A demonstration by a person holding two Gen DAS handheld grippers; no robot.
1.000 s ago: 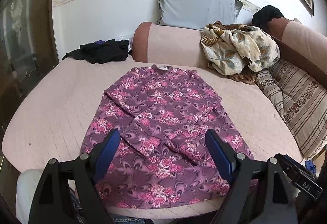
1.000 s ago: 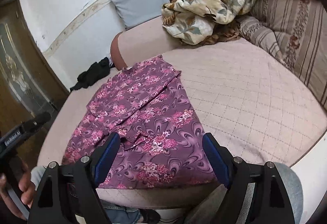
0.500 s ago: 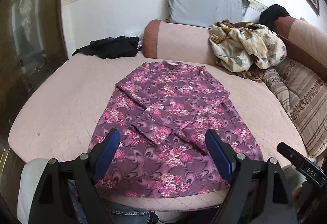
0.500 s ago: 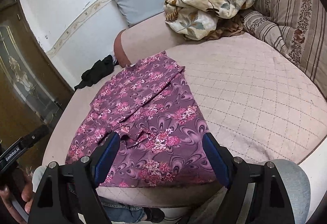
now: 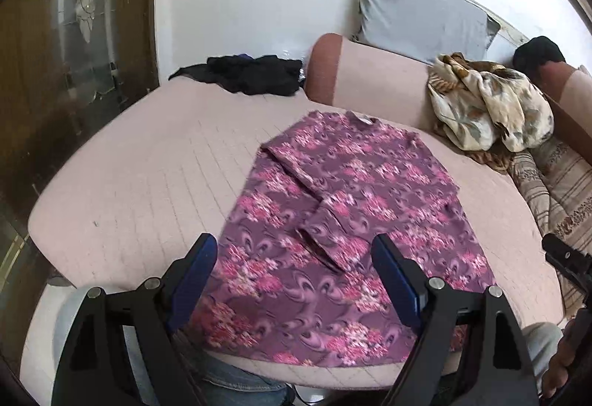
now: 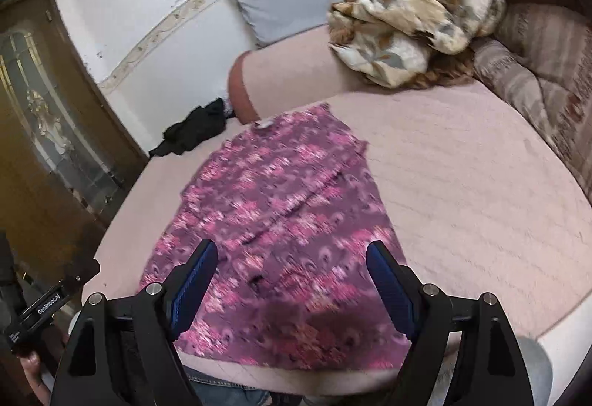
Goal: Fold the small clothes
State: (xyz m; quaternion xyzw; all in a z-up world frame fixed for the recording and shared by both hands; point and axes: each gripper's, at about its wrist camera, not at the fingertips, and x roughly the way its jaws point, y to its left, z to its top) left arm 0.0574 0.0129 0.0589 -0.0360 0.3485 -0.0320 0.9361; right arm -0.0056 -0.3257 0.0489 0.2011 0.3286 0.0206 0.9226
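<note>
Purple flowery top (image 5: 344,221) lay flat on the pink bed (image 5: 148,184), sleeves folded in, hem nearest. Left gripper (image 5: 294,276) and right gripper (image 6: 292,280) hung wide open above it, holding nothing. Probably best to grab both hem corners evenly, then fold toward the collar.

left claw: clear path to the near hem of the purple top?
Probably yes. The left claw is open and empty above the purple floral top, whose near hem lies flat and uncovered.
</note>
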